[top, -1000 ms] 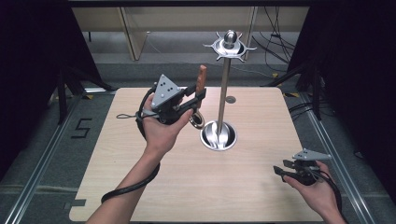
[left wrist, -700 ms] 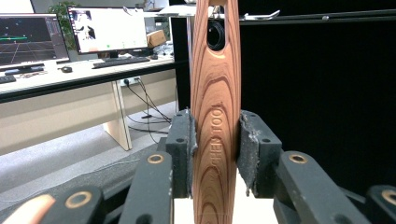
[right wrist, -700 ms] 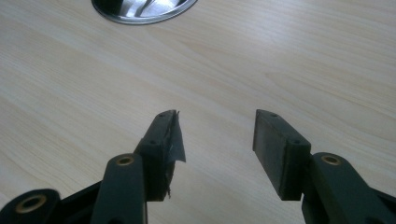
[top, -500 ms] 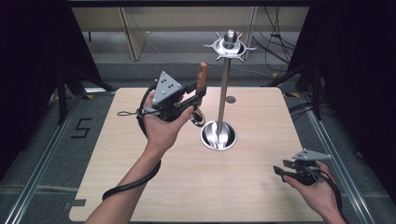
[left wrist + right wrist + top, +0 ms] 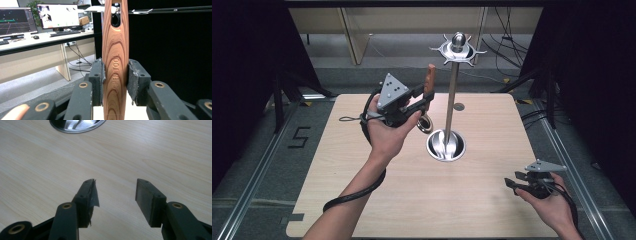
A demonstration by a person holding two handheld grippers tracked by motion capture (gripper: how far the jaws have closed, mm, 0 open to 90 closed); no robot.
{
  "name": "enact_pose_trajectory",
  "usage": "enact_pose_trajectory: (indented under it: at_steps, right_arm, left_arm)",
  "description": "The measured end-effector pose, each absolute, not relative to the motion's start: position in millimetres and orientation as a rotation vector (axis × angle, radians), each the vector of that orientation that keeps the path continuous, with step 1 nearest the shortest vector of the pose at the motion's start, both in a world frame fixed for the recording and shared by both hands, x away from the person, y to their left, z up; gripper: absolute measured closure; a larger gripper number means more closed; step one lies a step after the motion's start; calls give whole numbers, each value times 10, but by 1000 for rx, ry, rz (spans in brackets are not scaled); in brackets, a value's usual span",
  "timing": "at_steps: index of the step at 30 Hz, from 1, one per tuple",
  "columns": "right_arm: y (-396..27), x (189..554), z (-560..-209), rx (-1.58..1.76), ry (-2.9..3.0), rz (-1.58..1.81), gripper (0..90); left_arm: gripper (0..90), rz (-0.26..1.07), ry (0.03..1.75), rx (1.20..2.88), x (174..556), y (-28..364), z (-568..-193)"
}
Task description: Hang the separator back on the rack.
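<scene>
Nothing has shifted since the earlier frames. The left gripper (image 5: 424, 97) stays clamped on the wooden handle (image 5: 115, 62), held upright above the table (image 5: 362, 200) just left of the metal stand (image 5: 451, 100). The right gripper (image 5: 512, 181) rests near the table's right edge, jaws still apart and empty.

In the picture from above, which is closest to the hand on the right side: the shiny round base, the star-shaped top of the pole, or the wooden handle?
From the right gripper, low at the table's right edge:
1. The shiny round base, mid-table, up and left of it.
2. The wooden handle, held upright in the left gripper, farther left.
3. The star-shaped top, high on the pole, farthest back.
</scene>
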State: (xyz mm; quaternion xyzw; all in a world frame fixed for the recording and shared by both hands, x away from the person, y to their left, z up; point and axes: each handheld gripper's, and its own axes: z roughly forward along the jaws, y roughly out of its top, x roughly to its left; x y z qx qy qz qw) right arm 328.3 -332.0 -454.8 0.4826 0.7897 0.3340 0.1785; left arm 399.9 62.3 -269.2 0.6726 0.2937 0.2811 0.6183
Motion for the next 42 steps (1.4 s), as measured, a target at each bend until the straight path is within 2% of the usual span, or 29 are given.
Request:
enact_pose_trajectory:
  at_steps: [42]
  right_arm:
    - [-3307,3271,-4536,1413,2227,958,506]
  left_arm:
    - [672,660,706,1565,4110,444,-2652]
